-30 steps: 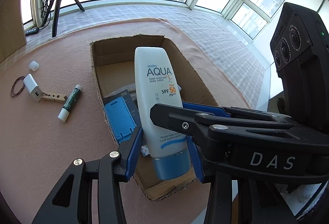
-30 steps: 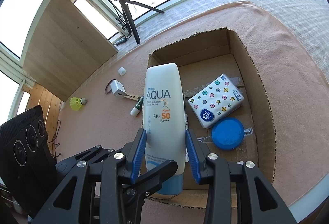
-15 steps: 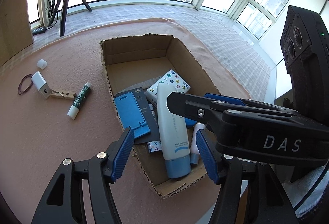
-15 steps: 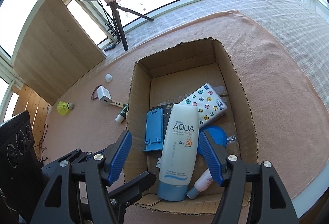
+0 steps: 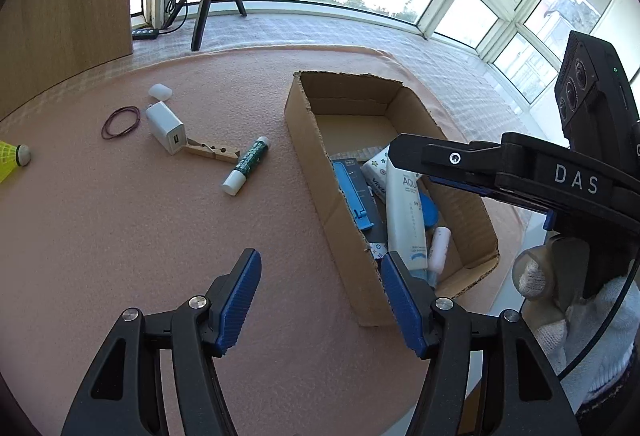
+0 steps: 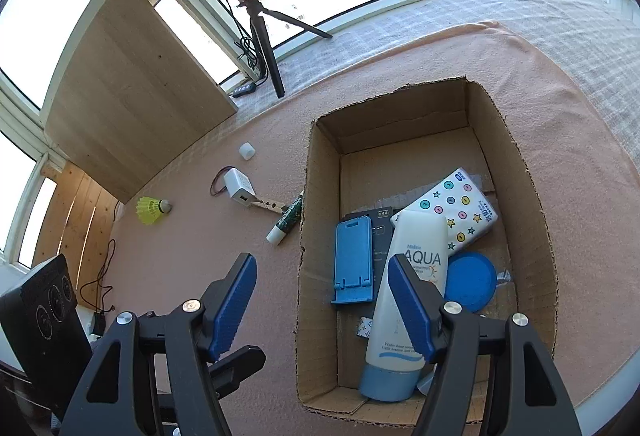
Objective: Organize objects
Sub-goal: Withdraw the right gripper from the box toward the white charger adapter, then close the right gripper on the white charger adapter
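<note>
A cardboard box (image 6: 532, 187) (image 5: 304, 139) lies open on the pink mat. In it lie a white AQUA sunscreen tube (image 6: 408, 300) (image 5: 406, 211), a blue phone stand (image 6: 352, 260) (image 5: 354, 191), a patterned tissue pack (image 6: 460, 207), a blue round lid (image 6: 470, 282) and a small pink-white tube (image 5: 438, 248). My left gripper (image 5: 320, 300) is open and empty over the mat at the box's near left wall. My right gripper (image 6: 320, 308) is open and empty above the box's left wall.
On the mat left of the box lie a green glue stick (image 5: 246, 163) (image 6: 286, 220), a wooden clothespin (image 5: 212, 151), a white charger (image 5: 166, 127) (image 6: 238, 185), a rubber band (image 5: 120, 121), a small white cap (image 5: 160, 91) and a yellow shuttlecock (image 6: 150, 209) (image 5: 10, 159). A tripod (image 6: 264, 43) stands behind.
Both grippers opened and let go of the sunscreen tube, which now lies in the box. Both pulled back and swung left, so more of the mat shows.
</note>
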`<state>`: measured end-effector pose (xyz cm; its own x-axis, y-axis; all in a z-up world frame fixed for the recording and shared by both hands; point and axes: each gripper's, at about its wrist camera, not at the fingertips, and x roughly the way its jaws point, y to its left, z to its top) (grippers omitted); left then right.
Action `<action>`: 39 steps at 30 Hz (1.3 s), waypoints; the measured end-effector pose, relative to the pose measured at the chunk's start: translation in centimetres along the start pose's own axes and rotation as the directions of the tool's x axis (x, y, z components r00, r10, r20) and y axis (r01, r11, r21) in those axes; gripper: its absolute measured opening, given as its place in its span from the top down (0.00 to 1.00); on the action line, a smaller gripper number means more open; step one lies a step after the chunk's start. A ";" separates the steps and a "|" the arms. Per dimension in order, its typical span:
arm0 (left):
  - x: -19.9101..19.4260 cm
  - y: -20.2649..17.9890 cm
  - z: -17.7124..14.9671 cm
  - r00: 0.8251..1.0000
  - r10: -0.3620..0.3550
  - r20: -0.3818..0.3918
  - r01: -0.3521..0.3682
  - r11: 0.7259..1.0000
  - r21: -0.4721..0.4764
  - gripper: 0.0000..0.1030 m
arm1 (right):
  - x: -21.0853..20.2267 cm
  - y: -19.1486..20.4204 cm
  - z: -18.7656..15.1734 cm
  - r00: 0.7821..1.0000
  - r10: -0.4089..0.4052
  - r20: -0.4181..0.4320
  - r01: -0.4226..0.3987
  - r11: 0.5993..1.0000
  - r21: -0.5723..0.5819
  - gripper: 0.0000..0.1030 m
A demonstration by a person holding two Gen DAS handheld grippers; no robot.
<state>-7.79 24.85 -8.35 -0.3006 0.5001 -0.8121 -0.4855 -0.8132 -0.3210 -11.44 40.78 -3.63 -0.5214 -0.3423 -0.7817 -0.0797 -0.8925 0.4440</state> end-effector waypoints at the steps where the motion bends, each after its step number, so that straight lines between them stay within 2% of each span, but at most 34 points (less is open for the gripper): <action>1: -0.5 0.9 -0.3 1.000 0.009 0.002 -0.009 1.000 -0.015 0.36 | 0.1 0.4 0.1 1.000 0.008 0.000 -0.008 1.000 -0.003 0.37; 8: -4.2 6.8 -2.4 0.995 0.097 0.030 -0.094 0.990 -0.105 0.36 | 1.6 3.3 1.5 0.998 0.055 -0.006 -0.055 0.998 -0.033 0.37; 13: -6.4 10.6 -3.6 0.988 0.149 0.041 -0.140 0.975 -0.171 0.36 | 4.5 5.3 3.4 0.993 0.106 -0.045 -0.107 0.994 -0.010 0.38; 15: -7.0 11.9 -4.1 0.985 0.166 0.040 -0.155 0.969 -0.192 0.36 | 6.0 6.3 4.2 0.993 0.103 -0.063 -0.104 0.995 -0.010 0.43; 18: -7.9 13.6 -4.9 0.983 0.182 0.036 -0.170 0.961 -0.219 0.36 | 8.0 7.5 5.1 0.990 0.109 -0.094 -0.109 0.994 -0.004 0.55; 22: -8.9 15.5 -5.8 0.980 0.198 0.030 -0.185 0.951 -0.246 0.36 | 10.8 8.4 6.3 0.989 0.091 -0.114 -0.089 0.996 0.027 0.60; 32: -10.2 18.4 -6.8 0.975 0.222 0.025 -0.205 0.936 -0.287 0.36 | 16.6 9.8 8.7 0.991 -0.010 -0.137 0.018 0.998 0.059 0.74; 39: -10.5 20.2 -7.5 0.973 0.229 0.017 -0.212 0.927 -0.311 0.36 | 18.4 9.3 8.7 0.987 0.000 -0.163 0.016 0.995 0.094 0.77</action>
<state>-8.30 0.99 -9.92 -0.4175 0.3057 -0.8557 -0.1311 -0.9521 -0.2762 -29.14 28.77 -10.08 -0.3760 -0.3853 -0.8427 -0.1675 -0.8662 0.4707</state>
